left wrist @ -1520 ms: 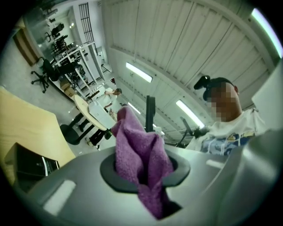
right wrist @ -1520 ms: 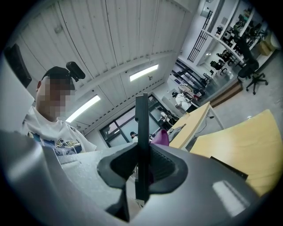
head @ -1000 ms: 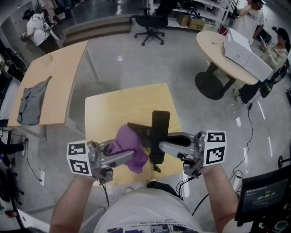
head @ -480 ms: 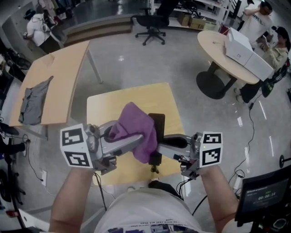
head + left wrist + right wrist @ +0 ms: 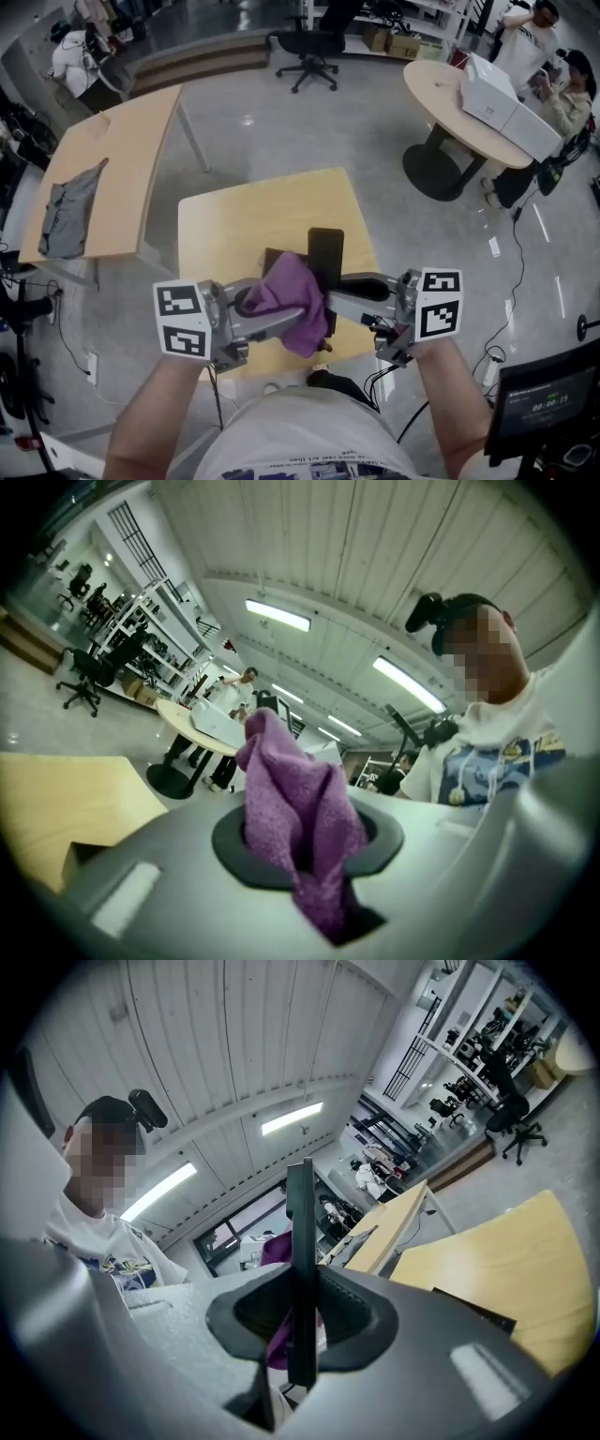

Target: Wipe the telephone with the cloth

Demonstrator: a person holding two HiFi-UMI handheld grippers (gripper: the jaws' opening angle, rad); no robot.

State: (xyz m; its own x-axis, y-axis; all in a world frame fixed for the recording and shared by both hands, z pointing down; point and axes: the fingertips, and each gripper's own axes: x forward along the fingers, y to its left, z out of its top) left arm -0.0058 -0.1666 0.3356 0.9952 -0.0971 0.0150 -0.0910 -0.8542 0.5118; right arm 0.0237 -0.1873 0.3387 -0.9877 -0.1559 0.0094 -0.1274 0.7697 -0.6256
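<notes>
Right gripper view shows the right gripper closed narrowly on the thin black telephone handset, held edge-on between its pads. Left gripper view shows the left gripper clamped on a bunch of the purple cloth, the rest flopping loose. The two meet above the wooden table, with the cloth against the handset's left face. The handset looks stiff, light and smooth, so it is likely to twist under wiping pressure and is best gripped near its lower end. The cloth is soft and best held bunched.
</notes>
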